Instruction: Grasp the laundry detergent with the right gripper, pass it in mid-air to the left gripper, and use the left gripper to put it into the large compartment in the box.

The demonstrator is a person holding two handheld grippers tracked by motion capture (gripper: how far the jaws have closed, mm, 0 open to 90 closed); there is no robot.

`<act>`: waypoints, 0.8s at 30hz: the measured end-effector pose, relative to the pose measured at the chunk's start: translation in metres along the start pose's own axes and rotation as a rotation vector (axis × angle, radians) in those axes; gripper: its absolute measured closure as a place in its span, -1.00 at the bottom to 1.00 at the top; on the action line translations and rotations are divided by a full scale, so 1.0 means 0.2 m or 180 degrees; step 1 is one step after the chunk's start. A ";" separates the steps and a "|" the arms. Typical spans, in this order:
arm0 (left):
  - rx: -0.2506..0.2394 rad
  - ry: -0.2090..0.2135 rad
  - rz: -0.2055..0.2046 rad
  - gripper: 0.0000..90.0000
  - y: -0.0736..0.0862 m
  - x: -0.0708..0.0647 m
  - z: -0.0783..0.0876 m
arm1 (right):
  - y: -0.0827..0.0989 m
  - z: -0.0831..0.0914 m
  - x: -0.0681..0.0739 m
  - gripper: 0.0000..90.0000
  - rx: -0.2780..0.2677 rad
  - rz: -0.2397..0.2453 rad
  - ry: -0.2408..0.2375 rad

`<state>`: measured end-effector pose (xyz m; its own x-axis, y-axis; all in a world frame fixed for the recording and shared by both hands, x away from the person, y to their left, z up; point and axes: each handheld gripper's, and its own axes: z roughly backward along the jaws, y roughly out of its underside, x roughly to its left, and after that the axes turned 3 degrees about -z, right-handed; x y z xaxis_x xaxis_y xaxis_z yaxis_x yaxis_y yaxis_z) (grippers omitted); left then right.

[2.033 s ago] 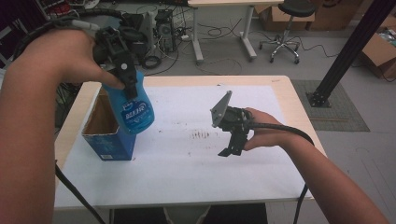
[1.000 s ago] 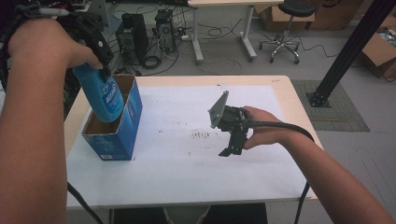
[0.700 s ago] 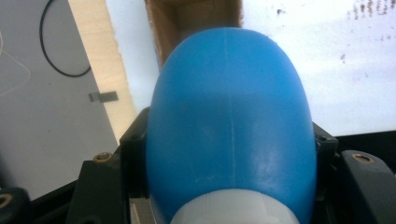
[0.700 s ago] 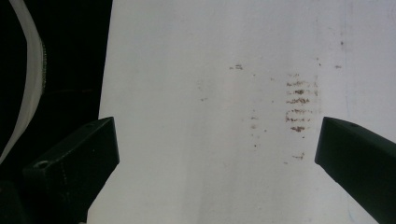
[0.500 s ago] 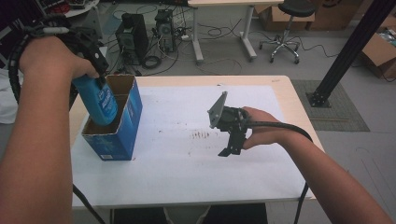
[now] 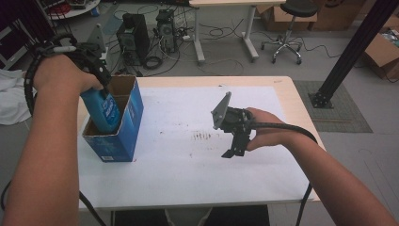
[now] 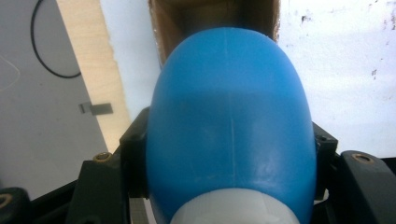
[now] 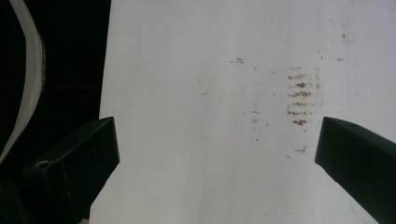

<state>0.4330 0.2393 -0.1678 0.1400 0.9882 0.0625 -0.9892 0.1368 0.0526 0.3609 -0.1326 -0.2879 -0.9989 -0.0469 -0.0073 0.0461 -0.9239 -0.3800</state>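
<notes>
My left gripper [image 6: 104, 87] points steeply down from a raised, bent wrist, jaws clamped on the blue bottle [image 6: 104, 109], whose lower half sits tilted inside the open blue box [image 6: 123, 136] at the table's [image 6: 291, 183] left edge. My right gripper [image 6: 234, 141] hovers low mid-table, forearm stretched, jaws wide apart, nothing between them.

The blue bottle's [image 6: 104, 109] lower part is hidden inside the blue cardboard box [image 6: 123, 141]. In the left gripper view its white cap [image 7: 233, 211] is cut off by the bottom edge. The bottle's label print is too small to read.
</notes>
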 end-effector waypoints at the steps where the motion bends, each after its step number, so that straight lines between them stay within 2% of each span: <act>1: 0.0009 0.0015 0.0000 -0.15 0.00 0.00 -0.02 | 0.00 0.00 0.00 -1.00 0.0001 -0.0004 0.0003; 13: 0.0137 0.0047 -0.0024 -0.15 -0.03 -0.01 -0.26 | 0.00 -0.02 -0.01 -1.00 -0.0012 0.0006 -0.0034; 21: 0.0155 0.0042 -0.0022 -0.15 -0.05 -0.02 -0.38 | 0.01 -0.04 -0.01 -1.00 -0.0013 -0.0016 -0.0049; 24: 0.0201 0.0029 -0.0060 -0.15 -0.05 -0.02 -0.43 | 0.01 -0.04 -0.01 -1.00 -0.0022 -0.0017 -0.0040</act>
<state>0.4393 0.2398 -0.2539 0.1578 0.9861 0.0519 -0.9817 0.1510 0.1164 0.3624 -0.1320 -0.2953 -0.9989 -0.0468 0.0064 0.0407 -0.9215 -0.3862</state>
